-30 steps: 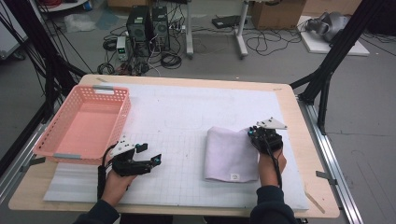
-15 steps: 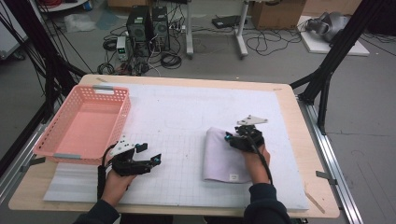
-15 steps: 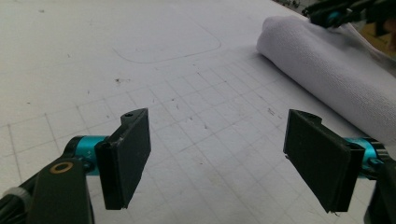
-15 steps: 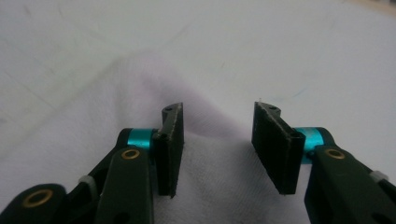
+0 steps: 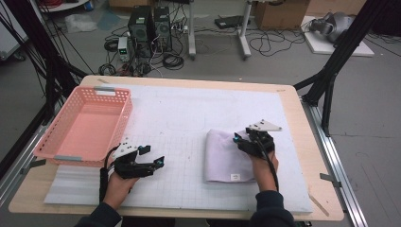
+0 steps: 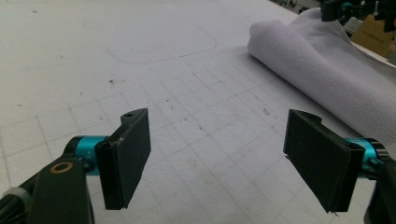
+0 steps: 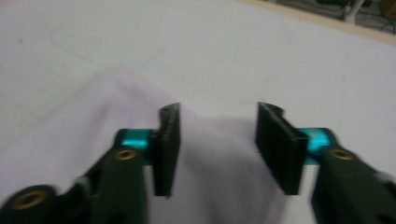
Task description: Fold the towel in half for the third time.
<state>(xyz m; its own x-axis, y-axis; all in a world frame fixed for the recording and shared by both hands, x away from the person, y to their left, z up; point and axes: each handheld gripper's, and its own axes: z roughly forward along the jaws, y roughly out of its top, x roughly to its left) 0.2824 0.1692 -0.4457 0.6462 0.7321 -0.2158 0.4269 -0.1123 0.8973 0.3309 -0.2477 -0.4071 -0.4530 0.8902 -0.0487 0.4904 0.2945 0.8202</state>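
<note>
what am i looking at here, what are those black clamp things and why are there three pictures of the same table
A person sits at a table and holds a hand tool in each hand. Each tool has two black jaws that open and shut like tongs.

The high view looks down on the whole table from above. There you see the left gripper near the front edge and the right gripper over a folded white towel. A pink basket sits at the left, on a white gridded mat.

The other two pictures come from small cameras that ride on the tools and look along their jaws. In the left gripper view the jaws stand wide open over bare mat, with the towel off to the side. The right gripper view is blurred; its jaws stand apart above the towel, having just been closing a little, and hold nothing.
</note>
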